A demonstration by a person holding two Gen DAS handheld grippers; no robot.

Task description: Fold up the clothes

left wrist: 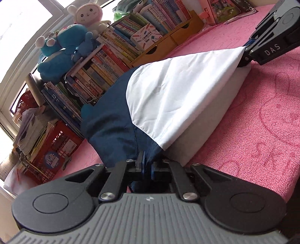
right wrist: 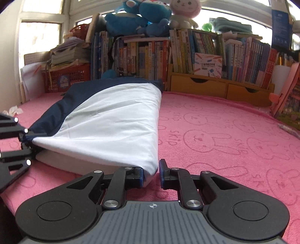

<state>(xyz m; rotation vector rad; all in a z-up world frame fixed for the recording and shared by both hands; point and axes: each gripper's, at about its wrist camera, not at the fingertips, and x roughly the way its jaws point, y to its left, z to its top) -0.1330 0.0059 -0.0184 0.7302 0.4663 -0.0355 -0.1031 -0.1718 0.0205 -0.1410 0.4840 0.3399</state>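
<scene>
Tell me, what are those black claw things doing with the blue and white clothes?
A person is folding a garment on a pink rabbit-print cover with a gripper in each hand. The left gripper is pinched shut on the dark blue edge. The right gripper has the white corner between its fingers, but there is a gap beside one finger, so it is hard to tell whether it is squeezing. The near edge is lifted off the layer underneath. Books and plush toys stand behind.

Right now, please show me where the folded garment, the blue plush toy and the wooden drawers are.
folded garment (right wrist: 112,120): right wrist view, on its white panel.
blue plush toy (left wrist: 63,52): left wrist view, on its body, atop the books.
wooden drawers (right wrist: 198,87): right wrist view, on the left drawer's front.
</scene>
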